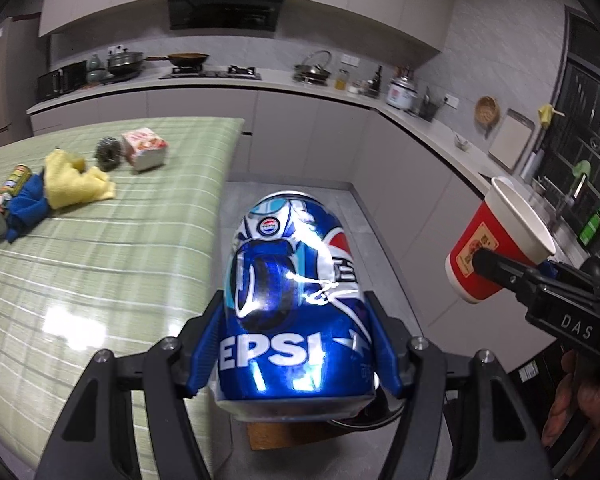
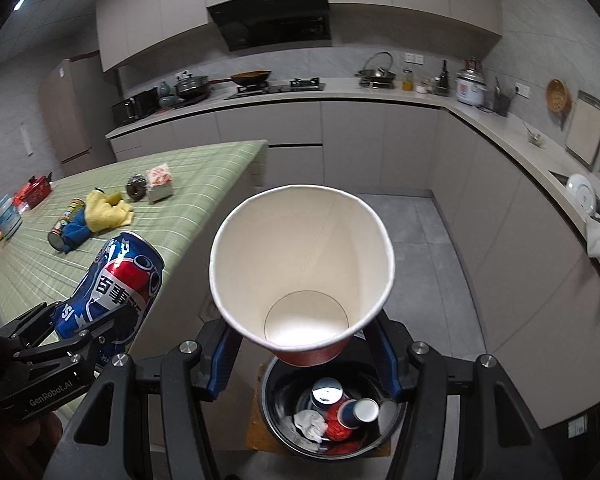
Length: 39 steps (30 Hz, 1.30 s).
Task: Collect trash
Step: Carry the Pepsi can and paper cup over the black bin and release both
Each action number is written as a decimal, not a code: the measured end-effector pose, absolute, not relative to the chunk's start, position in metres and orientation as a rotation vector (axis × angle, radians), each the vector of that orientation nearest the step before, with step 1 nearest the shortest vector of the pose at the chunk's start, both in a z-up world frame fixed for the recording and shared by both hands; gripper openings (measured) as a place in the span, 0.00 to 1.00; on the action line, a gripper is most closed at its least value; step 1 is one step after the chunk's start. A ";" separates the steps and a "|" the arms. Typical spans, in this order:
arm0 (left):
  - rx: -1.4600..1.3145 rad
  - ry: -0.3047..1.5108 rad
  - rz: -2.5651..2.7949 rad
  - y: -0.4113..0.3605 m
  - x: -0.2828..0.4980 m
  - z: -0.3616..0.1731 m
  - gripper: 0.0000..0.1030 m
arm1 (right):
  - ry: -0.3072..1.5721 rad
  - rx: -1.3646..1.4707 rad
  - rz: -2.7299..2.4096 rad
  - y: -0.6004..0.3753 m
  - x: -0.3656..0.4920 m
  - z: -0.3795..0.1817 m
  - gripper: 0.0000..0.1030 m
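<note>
My left gripper (image 1: 296, 344) is shut on a blue Pepsi can (image 1: 296, 300), held in the air beside the table edge; the can also shows in the right wrist view (image 2: 118, 288). My right gripper (image 2: 304, 340) is shut on a red paper cup (image 2: 302, 264) with a white inside, tilted mouth toward the camera; the cup also shows in the left wrist view (image 1: 496, 240). Directly below the cup stands a black trash bin (image 2: 272, 420) on the floor, holding a can, a cup and crumpled paper.
A green-striped table (image 1: 100, 240) at left carries a lying can (image 1: 6, 206), blue and yellow cloths (image 1: 76, 182), a steel scrubber (image 1: 108, 154) and a tissue pack (image 1: 146, 148). Kitchen counters (image 2: 500, 132) run along the back and right. Grey tiled floor lies between.
</note>
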<state>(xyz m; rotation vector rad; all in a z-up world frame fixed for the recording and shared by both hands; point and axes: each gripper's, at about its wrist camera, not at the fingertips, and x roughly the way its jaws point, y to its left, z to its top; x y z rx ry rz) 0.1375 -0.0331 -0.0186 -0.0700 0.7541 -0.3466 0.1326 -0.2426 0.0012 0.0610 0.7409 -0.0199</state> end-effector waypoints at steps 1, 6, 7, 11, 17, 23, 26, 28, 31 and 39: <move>-0.068 0.757 -0.355 -0.037 0.138 -0.020 0.64 | 0.744 0.065 -0.026 -0.245 0.131 0.000 0.58; -0.049 0.788 -0.395 -0.061 0.133 -0.033 0.64 | 0.776 0.086 -0.067 -0.269 0.121 -0.016 0.58; -0.043 0.799 -0.404 -0.068 0.132 -0.037 0.64 | 0.782 0.088 -0.071 -0.271 0.120 -0.019 0.58; -0.022 0.836 -0.425 -0.085 0.128 -0.054 0.64 | 0.818 0.102 -0.088 -0.284 0.115 -0.038 0.58; 0.002 0.898 -0.443 -0.107 0.125 -0.081 0.64 | 0.864 0.120 -0.104 -0.300 0.110 -0.064 0.58; 0.019 0.951 -0.447 -0.121 0.127 -0.105 0.64 | 0.916 0.134 -0.096 -0.307 0.117 -0.093 0.59; 0.028 0.984 -0.443 -0.128 0.129 -0.120 0.64 | 0.950 0.143 -0.083 -0.307 0.125 -0.111 0.59; 0.037 1.003 -0.439 -0.131 0.130 -0.128 0.64 | 0.968 0.149 -0.073 -0.309 0.129 -0.124 0.59; 0.042 1.021 -0.430 -0.135 0.131 -0.136 0.64 | 0.994 0.160 -0.059 -0.312 0.137 -0.143 0.59; 0.053 1.080 -0.413 -0.150 0.138 -0.164 0.64 | 1.058 0.179 -0.015 -0.316 0.161 -0.183 0.59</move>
